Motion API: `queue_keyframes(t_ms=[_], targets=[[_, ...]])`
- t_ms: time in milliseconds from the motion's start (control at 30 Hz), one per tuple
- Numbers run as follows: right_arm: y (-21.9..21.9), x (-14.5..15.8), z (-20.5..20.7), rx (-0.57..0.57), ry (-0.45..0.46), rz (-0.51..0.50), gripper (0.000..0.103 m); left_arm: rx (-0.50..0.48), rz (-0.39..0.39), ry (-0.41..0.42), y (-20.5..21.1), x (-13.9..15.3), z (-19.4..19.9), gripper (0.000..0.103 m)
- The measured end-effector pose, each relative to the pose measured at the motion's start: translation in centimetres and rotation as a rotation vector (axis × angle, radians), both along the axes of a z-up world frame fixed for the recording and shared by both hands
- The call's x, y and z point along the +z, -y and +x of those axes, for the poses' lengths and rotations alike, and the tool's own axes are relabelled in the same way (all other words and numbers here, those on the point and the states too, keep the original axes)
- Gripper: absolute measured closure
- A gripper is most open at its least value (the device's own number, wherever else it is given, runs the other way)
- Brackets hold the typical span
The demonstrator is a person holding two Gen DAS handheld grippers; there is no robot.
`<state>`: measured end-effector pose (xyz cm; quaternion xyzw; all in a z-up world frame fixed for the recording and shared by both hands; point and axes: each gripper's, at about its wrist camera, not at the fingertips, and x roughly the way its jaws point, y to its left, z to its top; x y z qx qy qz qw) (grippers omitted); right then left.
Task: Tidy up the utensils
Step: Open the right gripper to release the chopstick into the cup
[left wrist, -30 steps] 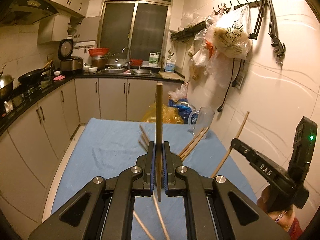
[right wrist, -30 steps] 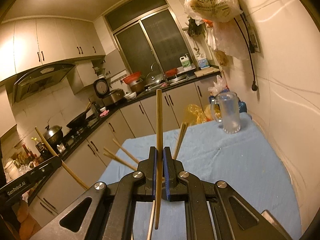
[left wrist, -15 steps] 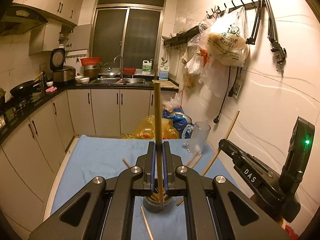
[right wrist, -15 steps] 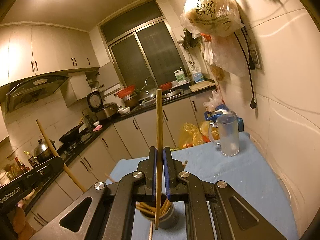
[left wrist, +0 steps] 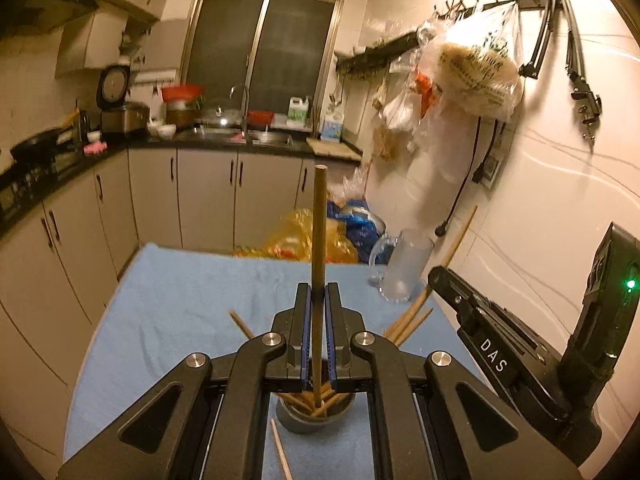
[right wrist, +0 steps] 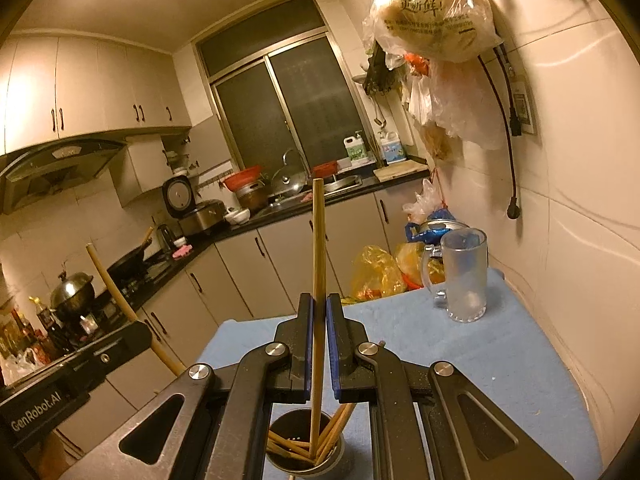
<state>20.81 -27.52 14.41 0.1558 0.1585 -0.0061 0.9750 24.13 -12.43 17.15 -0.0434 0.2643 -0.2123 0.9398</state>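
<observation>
Left wrist view, table (left wrist: 168,292): blue cloth fills the lower centre of frame.
Left gripper (left wrist: 318,332): jaws pinch an upright chopstick (left wrist: 319,240), its lower tip over the holder.
Right gripper (right wrist: 319,340): jaws pinch a second chopstick (right wrist: 318,248), its tip down inside the holder.
Glass mug (right wrist: 464,276): right of centre, on the cloth.
Holder (right wrist: 306,454): bottom centre, metal cup with several chopsticks.
Loose chopsticks (left wrist: 408,322): lying on the cloth right of centre.

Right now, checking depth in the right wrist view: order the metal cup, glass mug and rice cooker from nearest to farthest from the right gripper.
1. Metal cup, directly below the right gripper.
2. Glass mug, right, on the table's far end.
3. Rice cooker, left, on the far counter.
</observation>
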Motion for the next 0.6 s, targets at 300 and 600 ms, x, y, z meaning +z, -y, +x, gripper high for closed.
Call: queue_keyframes(t_ms=[300, 600], targets=[[-0.6, -2.6, 0.4, 0.022, -0.05, -0.022, 0.096, 0.0, 0.036, -0.052, -0.3, -3.8, 0.4, 0.097], [-0.6, -4.2, 0.3, 0.039, -0.09, -0.02, 0.096, -0.003, 0.063, -0.069, -0.2, -5.4, 0.7, 0.097]])
